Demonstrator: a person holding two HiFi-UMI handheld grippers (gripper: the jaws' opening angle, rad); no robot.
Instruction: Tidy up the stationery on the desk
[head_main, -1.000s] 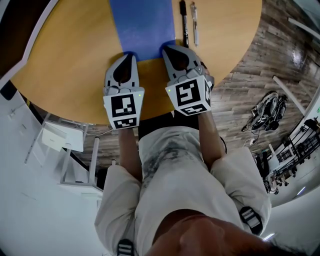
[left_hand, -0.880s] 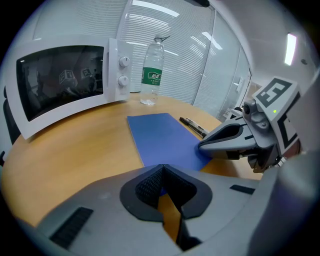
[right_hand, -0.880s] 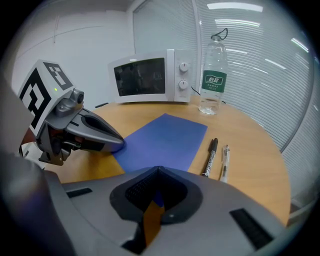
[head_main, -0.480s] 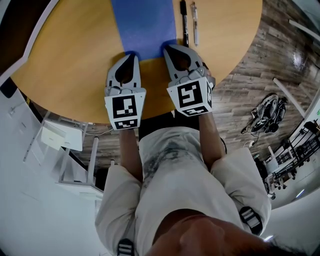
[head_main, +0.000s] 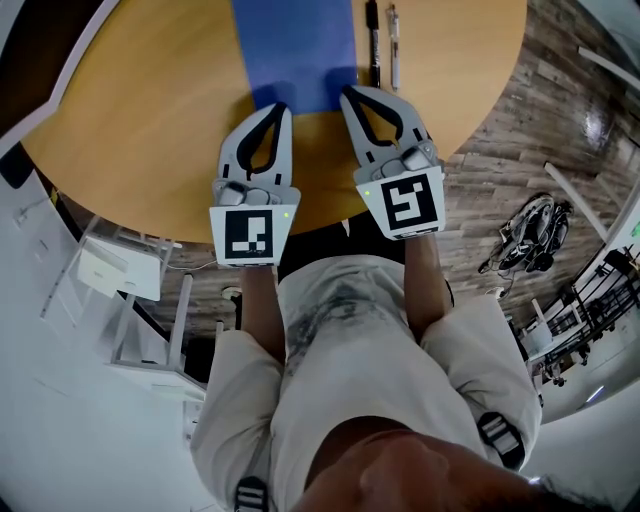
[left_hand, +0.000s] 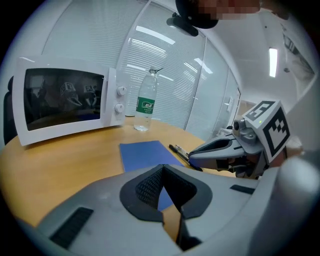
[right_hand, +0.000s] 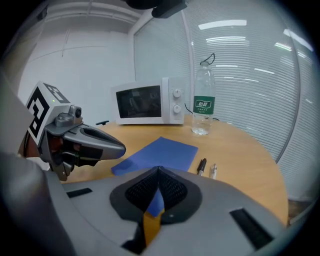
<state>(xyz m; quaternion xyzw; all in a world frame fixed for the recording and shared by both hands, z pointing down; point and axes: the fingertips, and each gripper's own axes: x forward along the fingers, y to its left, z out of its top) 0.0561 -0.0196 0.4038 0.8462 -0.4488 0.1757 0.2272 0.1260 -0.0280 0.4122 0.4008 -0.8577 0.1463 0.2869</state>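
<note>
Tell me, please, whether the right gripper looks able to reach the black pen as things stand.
Probably yes: the black pen lies on the desk just ahead of the right gripper, with nothing between them. Its jaws are shut, so they would have to open first.

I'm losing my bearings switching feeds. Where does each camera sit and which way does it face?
Head view: on the person's head, looking steeply down on the table, blue sheet and pens; shows torso, forearms, left gripper and right gripper.
Left gripper view: rides that gripper, faces across the table to the microwave and bottle; own shut jaws, right gripper at right.
Right gripper view: rides that gripper, same heading; own shut jaws, left gripper at left.
Shared: all show blue sheet and pens.
</note>
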